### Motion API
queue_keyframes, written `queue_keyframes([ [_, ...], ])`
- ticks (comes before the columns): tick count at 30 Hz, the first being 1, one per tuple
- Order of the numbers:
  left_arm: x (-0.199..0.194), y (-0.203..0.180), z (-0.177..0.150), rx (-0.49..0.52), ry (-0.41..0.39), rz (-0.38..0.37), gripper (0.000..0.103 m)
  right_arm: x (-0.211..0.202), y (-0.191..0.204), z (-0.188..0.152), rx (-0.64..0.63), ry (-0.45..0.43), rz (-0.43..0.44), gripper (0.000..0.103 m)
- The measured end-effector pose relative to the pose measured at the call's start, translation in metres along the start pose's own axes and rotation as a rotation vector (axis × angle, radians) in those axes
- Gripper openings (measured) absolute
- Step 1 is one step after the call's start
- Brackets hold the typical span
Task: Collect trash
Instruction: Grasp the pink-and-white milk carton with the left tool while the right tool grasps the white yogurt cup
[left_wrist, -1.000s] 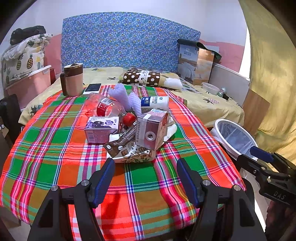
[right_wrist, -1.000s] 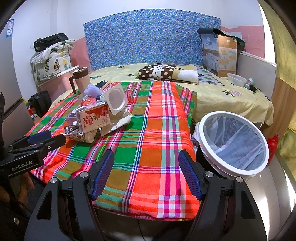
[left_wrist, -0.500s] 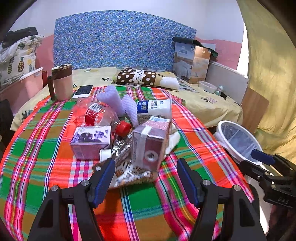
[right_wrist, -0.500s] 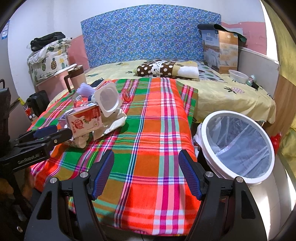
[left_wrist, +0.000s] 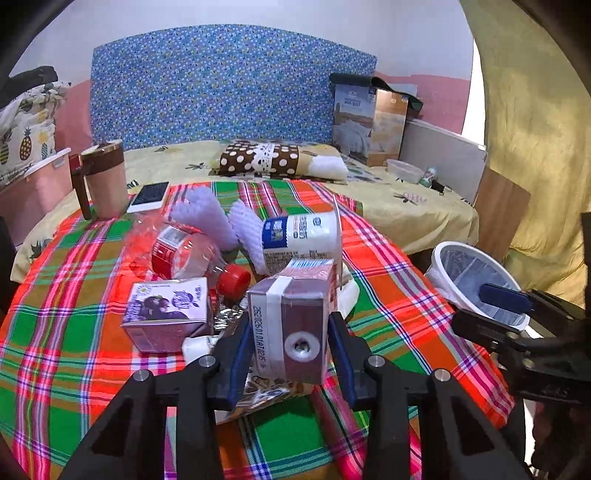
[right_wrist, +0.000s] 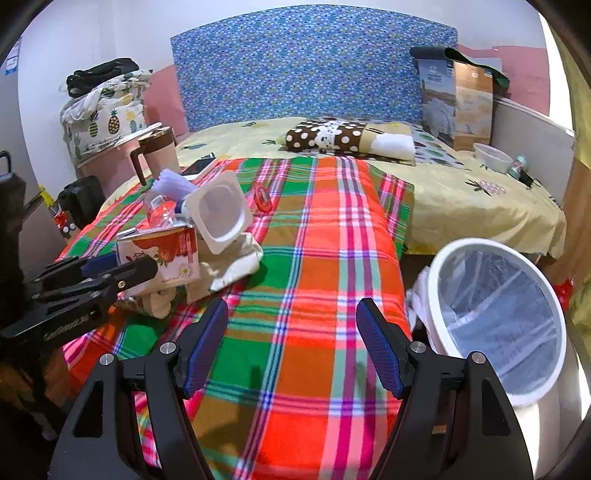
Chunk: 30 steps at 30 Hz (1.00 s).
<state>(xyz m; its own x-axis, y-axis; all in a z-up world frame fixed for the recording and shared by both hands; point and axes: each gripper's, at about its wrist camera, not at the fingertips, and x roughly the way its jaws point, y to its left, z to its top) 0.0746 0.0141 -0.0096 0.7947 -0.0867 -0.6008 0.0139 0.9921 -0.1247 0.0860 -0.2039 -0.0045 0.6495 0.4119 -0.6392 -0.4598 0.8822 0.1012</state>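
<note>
A heap of trash lies on the plaid cloth. It holds a brown milk carton, a purple carton, a clear bottle with a red cap, a white yogurt cup and a snack wrapper. My left gripper is shut on the brown carton, one finger on each side. My right gripper is open and empty over the cloth's near edge, left of the white bin. The bin also shows in the left wrist view.
A brown lidded mug and a phone sit at the cloth's far left. A polka-dot pillow, a cardboard box and a small bowl lie on the bed behind.
My left gripper has moved forward into the heap and closed its fingers on the brown carton. My right gripper has moved slightly forward and stays open.
</note>
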Motion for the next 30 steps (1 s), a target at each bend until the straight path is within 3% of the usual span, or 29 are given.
queue_keyframes([
  [12, -0.030, 0.035, -0.002, -0.105, -0.023, 0.025, 0.038, 0.023, 0.030, 0.027, -0.091, -0.013, 0.105, 0.072],
  [19, -0.035, 0.050, -0.004, -0.141, -0.028, 0.022, 0.038, 0.045, 0.040, 0.038, -0.100, 0.019, 0.165, 0.056],
  [26, -0.030, 0.056, -0.005, -0.153, -0.012, 0.005, 0.038, 0.052, 0.049, 0.043, -0.118, 0.023, 0.190, 0.046],
  [28, -0.028, 0.057, -0.006, -0.154, -0.007, 0.005, 0.038, 0.054, 0.050, 0.044, -0.120, 0.028, 0.197, 0.032],
  [30, -0.026, 0.057, -0.007, -0.154, -0.002, 0.004, 0.038, 0.055, 0.051, 0.044, -0.126, 0.029, 0.194, 0.025],
])
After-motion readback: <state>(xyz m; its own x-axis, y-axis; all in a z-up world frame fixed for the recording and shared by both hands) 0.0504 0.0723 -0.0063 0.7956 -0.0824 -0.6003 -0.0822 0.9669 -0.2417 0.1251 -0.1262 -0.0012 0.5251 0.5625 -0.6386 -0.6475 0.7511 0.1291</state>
